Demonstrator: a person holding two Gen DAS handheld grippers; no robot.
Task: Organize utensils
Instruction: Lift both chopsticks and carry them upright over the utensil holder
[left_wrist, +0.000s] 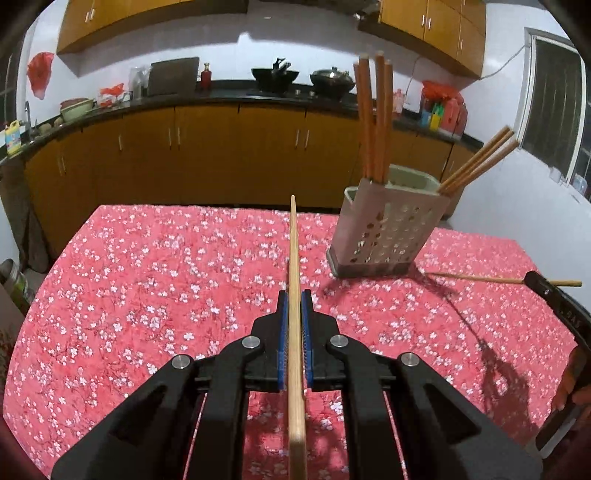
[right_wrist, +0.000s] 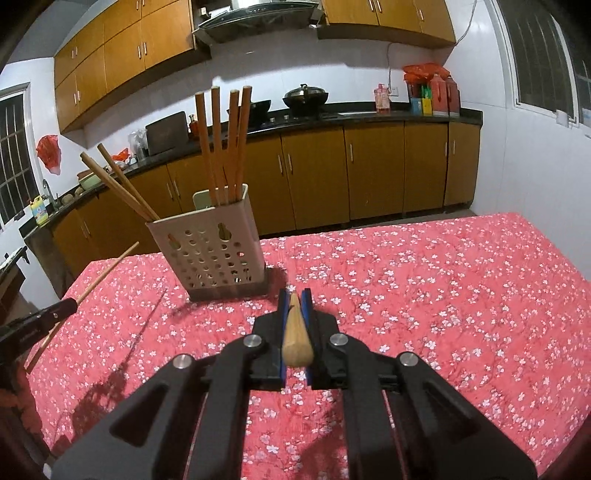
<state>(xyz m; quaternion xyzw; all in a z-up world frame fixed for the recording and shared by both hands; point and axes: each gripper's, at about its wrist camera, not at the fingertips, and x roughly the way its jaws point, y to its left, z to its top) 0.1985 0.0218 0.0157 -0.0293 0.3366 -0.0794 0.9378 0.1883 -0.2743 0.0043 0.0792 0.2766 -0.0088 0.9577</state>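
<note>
- Your left gripper, the black two-finger tool with blue pads, is clamping a long pale wooden chopstick between its fingers; the stick is running straight forward out of the jaws and also back toward the camera.
- In the right wrist view this same left gripper is showing at the left edge, holding its chopstick tilted up over the table's left side, clear of the cloth.
- The red tablecloth with small white blossoms is covering the table under both tools, and the shadows of the grippers and sticks are falling across it.
- The grey perforated plastic utensil holder is standing upright on the cloth, ahead and to the right of your left gripper, with a darker base under it.
- Several orange-brown wooden chopsticks are standing nearly upright in one end of the holder, and a few more are leaning outward from its other end.
- Your right gripper, of the same black and blue build, is closing on a second pale wooden chopstick, whose thick round end is pointing back at the camera and whose far tip is hidden by the fingers.
- In the left wrist view the right gripper is appearing at the right edge, holding that chopstick roughly level, its thin end pointing toward the holder's base and near it.
- The right gripper is sitting just in front of the holder, slightly to its right, above the cloth.
- Brown kitchen cabinets are lining the far wall behind the table.
</note>
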